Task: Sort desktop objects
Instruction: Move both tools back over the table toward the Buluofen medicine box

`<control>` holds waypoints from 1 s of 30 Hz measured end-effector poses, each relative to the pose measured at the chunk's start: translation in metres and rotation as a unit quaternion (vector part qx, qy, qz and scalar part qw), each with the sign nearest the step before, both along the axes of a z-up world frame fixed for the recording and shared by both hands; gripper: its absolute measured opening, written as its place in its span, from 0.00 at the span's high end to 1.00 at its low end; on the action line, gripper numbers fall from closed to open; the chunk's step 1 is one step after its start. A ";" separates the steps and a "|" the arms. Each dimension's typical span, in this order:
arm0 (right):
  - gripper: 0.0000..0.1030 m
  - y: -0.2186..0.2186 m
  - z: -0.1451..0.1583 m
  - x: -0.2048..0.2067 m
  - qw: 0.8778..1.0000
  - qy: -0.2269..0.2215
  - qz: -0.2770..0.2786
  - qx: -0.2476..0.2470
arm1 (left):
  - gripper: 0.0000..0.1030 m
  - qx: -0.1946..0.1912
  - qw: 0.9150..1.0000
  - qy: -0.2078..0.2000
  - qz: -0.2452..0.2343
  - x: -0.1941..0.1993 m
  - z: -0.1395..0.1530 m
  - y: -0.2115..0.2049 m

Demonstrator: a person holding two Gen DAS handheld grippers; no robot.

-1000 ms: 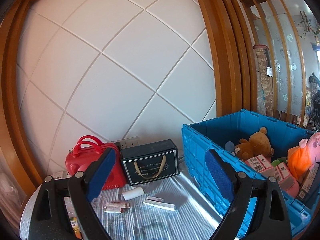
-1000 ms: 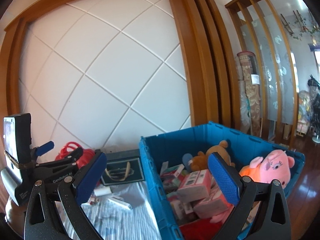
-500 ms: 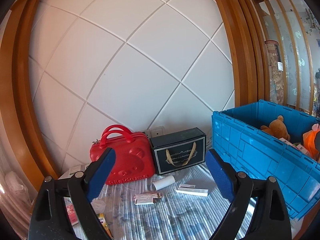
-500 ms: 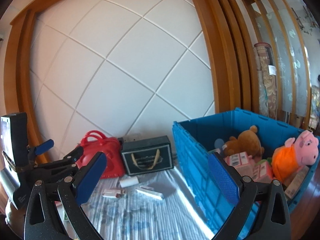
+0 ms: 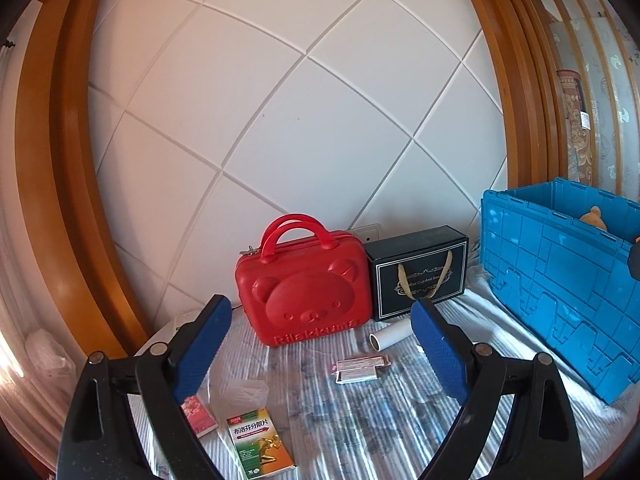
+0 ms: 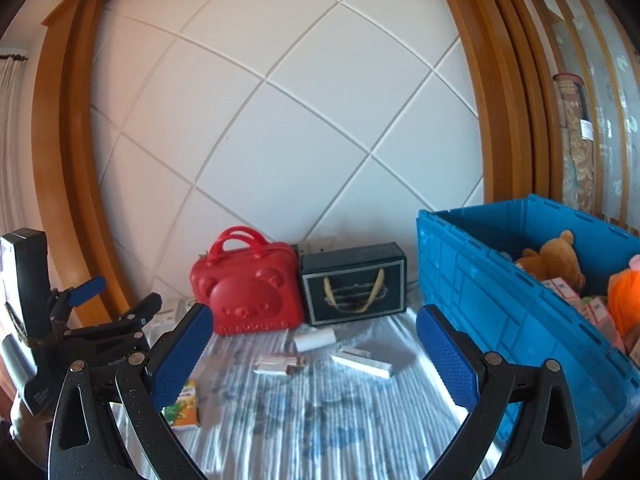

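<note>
On a blue-and-white striped cloth lie a white roll, a stack of small flat packets, a green-orange medicine box and a pink packet. The right wrist view adds a long white box beside the roll. Behind them a red bear-faced case and a black gift box stand against the wall. My left gripper hangs above the cloth, open and holding nothing. My right gripper is likewise open and empty, short of the packets.
A big blue crate stands on the right with a teddy bear, an orange plush and small boxes inside. The white panelled wall and wooden frame close the back. The left tool's black frame shows at the right view's left edge.
Both views have swung left and lower. The crate slid to the right of the frames and the red case, black box and small items came toward the middle. Both grippers stayed open.
</note>
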State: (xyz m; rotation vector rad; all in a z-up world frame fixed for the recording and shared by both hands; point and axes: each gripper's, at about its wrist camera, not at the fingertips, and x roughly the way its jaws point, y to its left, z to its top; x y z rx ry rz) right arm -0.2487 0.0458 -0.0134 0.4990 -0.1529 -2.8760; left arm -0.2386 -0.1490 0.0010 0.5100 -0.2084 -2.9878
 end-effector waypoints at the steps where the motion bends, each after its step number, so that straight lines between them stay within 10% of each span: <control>1: 0.00 -0.003 -0.002 -0.002 1.000 0.001 0.008 0.002 | 0.11 0.000 1.000 0.000 0.005 -0.001 -0.002 -0.005; 12: 0.00 0.003 -0.036 -0.048 0.996 -0.022 0.075 0.034 | 0.11 -0.027 0.997 0.009 0.066 0.001 -0.018 -0.029; 30: 0.00 0.013 -0.096 -0.122 0.993 -0.065 0.097 0.027 | 0.11 0.001 0.983 -0.104 0.150 0.003 -0.132 -0.101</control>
